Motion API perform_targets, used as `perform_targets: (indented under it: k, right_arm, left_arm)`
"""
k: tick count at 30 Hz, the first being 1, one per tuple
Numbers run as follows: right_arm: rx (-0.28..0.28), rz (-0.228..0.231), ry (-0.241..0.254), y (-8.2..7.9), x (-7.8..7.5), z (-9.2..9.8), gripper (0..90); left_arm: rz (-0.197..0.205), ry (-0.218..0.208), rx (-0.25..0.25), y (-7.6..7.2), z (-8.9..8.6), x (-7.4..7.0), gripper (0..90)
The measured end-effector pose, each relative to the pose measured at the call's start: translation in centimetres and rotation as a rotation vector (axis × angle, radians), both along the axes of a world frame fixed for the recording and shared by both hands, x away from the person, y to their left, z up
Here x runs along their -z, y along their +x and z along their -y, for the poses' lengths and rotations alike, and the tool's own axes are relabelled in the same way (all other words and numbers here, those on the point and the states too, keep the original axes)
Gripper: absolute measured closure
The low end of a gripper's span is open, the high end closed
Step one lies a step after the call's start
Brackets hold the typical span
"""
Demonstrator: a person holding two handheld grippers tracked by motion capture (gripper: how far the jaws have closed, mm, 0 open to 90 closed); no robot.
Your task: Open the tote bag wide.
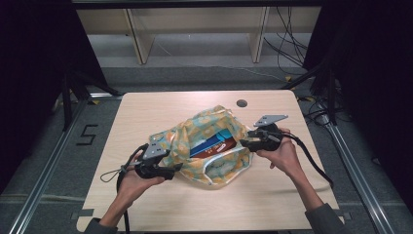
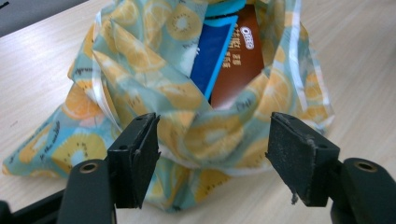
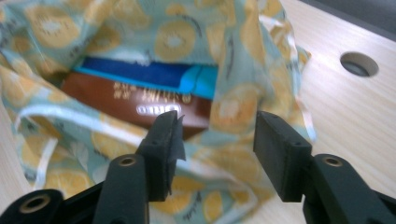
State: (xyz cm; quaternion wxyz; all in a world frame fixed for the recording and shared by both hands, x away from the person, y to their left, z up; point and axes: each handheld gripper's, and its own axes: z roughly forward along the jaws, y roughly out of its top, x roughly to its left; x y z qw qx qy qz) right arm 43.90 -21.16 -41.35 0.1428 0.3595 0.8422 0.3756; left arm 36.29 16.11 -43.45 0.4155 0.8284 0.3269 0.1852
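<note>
A teal fabric bag printed with orange slices (image 1: 214,146) lies mid-table on the pale wooden table (image 1: 146,112), mouth agape, with a brown snack box (image 2: 238,70) and a blue packet (image 2: 210,58) inside. The left gripper (image 1: 171,168) and right gripper (image 1: 243,142) flank the mouth, jaws spread, gripping nothing. Judged step: handling the bag's mouth; next, each gripper must pinch the rim hem.

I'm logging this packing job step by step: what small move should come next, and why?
Probably draw both grippers back: the left gripper and right gripper stand open at the fruit-print bag, pressing nothing, and the brown packet and blue packet already lie inside.
</note>
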Motion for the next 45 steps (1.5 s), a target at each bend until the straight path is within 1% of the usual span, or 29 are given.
perform_targets:
  k: [1, 2, 3, 4, 7, 8, 10, 12, 14, 15, 16, 18, 19, 20, 21, 23, 26, 27, 29, 30, 32, 36, 37, 38, 39, 41, 42, 44, 45]
  right_arm:
    - [-0.013, 0.022, -0.008, -0.1, 0.2, 0.3, 49.6]
    - [-0.004, 0.013, 0.0, -0.4, 0.3, 0.4, 49.3]
    - [0.006, 0.017, 0.012, -0.6, 0.7, 0.5, 48.7]
    - [0.008, -0.011, -0.002, -0.8, 0.6, 0.7, 48.2]
    - [0.022, -0.005, 0.008, -1.3, 1.4, 0.9, 46.8]
    - [0.009, -0.025, -0.016, -1.5, 1.3, 1.1, 46.2]
    - [0.002, -0.006, -0.03, -1.6, 1.6, 1.3, 43.9]
    - [0.002, -0.001, -0.055, -1.9, 1.9, 1.3, 42.8]
    - [-0.004, -0.008, -0.085, -2.3, 2.0, 1.2, 42.0]
    - [0.005, 0.021, -0.062, -2.4, 2.2, 1.0, 41.8]
    - [-0.013, 0.002, -0.078, -2.7, 2.0, 1.1, 41.6]
    - [-0.018, 0.003, -0.073, -3.2, 2.0, 1.1, 40.9]
    - [-0.02, 0.019, -0.075, -3.4, 2.1, 1.1, 40.5]
    - [-0.022, -0.001, -0.072, -3.8, 2.1, 1.1, 40.3]
    - [-0.017, 0.008, -0.063, -4.0, 2.3, 1.1, 39.8]
    - [-0.024, -0.004, -0.077, -4.5, 2.5, 1.3, 39.1]
    - [-0.013, -0.01, -0.084, -5.0, 3.0, 1.8, 38.0]
    - [-0.01, -0.016, -0.085, -5.1, 3.1, 2.1, 37.6]
    - [-0.002, -0.017, -0.077, -5.5, 3.4, 2.5, 37.7]
    - [0.009, -0.02, -0.069, -5.7, 3.6, 2.7, 37.7]
    - [0.014, -0.029, -0.076, -6.0, 3.9, 3.2, 37.6]
    - [0.037, -0.033, -0.07, -6.5, 4.7, 3.6, 37.2]
    - [0.033, -0.053, -0.079, -6.6, 4.7, 3.8, 37.2]
    - [0.029, -0.04, -0.075, -6.8, 4.8, 4.0, 37.2]
    - [0.032, -0.051, -0.074, -7.1, 4.9, 4.0, 37.2]
    - [0.04, -0.037, -0.049, -7.9, 5.0, 4.4, 37.3]
    - [0.04, -0.037, -0.049, -7.9, 5.0, 4.4, 37.3]
    - [0.03, -0.012, -0.045, -8.2, 5.1, 4.8, 37.2]
    - [0.028, 0.003, -0.036, -8.4, 5.2, 5.0, 37.4]
  left_arm:
    - [-0.001, 0.004, 0.006, -0.2, -0.1, 0.1, 31.9]
    - [0.013, 0.009, 0.002, -0.4, -0.2, 0.1, 30.7]
    - [-0.007, -0.012, -0.013, -0.8, -0.2, 0.3, 30.1]
    - [-0.002, -0.016, -0.02, -1.0, -0.2, 0.4, 29.7]
    - [-0.016, -0.002, -0.011, -1.7, -0.5, 0.5, 27.7]
    - [-0.013, -0.013, -0.014, -1.9, -0.5, 0.7, 27.3]
    - [0.002, 0.013, 0.008, -2.1, -0.7, 0.8, 26.2]
    - [-0.028, 0.01, -0.011, -2.7, -0.7, 1.0, 25.0]
    - [-0.028, 0.007, -0.012, -3.1, -0.7, 1.3, 24.3]
    - [-0.018, 0.003, -0.001, -3.1, -0.7, 1.4, 24.1]
    - [-0.026, -0.014, -0.013, -3.4, -0.7, 1.5, 23.8]
    - [-0.01, 0.008, -0.004, -3.4, -0.9, 1.6, 23.3]
    - [-0.022, -0.016, -0.014, -3.6, -0.8, 1.8, 22.7]
    - [-0.036, -0.024, -0.024, -3.7, -0.8, 2.0, 21.8]
    - [-0.017, -0.013, 0.003, -3.6, -1.0, 2.0, 20.7]
    - [-0.009, -0.02, -0.013, -3.7, -1.0, 2.3, 19.6]
    - [-0.034, -0.041, -0.044, -4.0, -1.0, 2.8, 18.1]
    - [-0.033, -0.02, -0.042, -4.1, -1.1, 2.8, 17.9]
    - [-0.009, -0.038, -0.04, -4.3, -1.1, 3.3, 18.0]
    - [0.006, -0.006, -0.019, -4.3, -1.3, 3.5, 18.0]
    - [-0.029, -0.032, -0.052, -4.8, -1.1, 4.1, 17.9]
    - [-0.027, -0.013, -0.061, -5.5, -1.2, 4.7, 17.5]
    - [-0.014, -0.013, -0.071, -5.7, -1.3, 4.9, 17.6]
    - [-0.009, -0.013, -0.081, -5.9, -1.3, 5.1, 17.6]
    - [0.024, 0.031, -0.049, -5.8, -1.6, 5.1, 17.6]
    - [-0.014, -0.002, -0.075, -6.4, -1.4, 5.5, 17.6]
    - [0.005, 0.009, -0.057, -6.4, -1.5, 5.6, 17.6]
    - [-0.019, -0.006, -0.076, -6.8, -1.4, 5.8, 17.5]
    - [0.006, 0.024, -0.064, -6.7, -1.6, 5.8, 17.5]
